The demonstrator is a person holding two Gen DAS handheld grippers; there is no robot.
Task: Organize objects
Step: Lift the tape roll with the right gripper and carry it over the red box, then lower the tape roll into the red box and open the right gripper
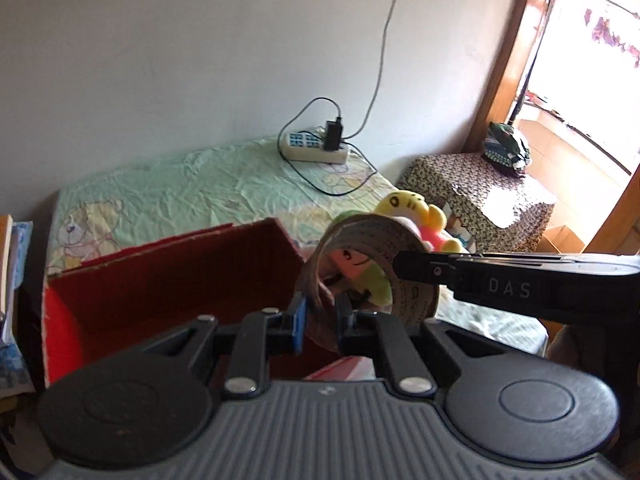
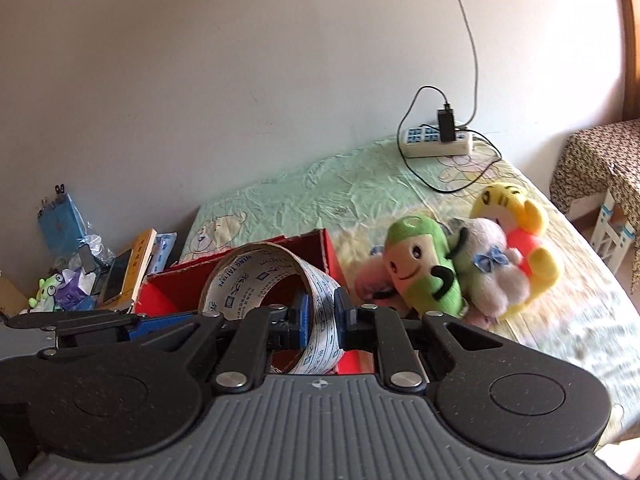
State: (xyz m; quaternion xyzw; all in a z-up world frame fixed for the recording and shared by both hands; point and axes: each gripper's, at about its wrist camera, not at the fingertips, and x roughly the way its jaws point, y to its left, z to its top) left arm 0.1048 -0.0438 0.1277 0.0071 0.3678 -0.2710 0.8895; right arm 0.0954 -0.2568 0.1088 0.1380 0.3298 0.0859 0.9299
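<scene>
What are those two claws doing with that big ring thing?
Both claws are pinching one roll of tape. The left claw grips one side of the ring and the right claw grips the other, holding it up right by the open red box. Three stuffed toys still lie on the green bedsheet beside the box, so the tidying isn't finished yet.

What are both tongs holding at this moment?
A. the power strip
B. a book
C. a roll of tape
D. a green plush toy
C: the left tongs and the right tongs each pinch the wall of the same tape roll, above the red box.
</scene>
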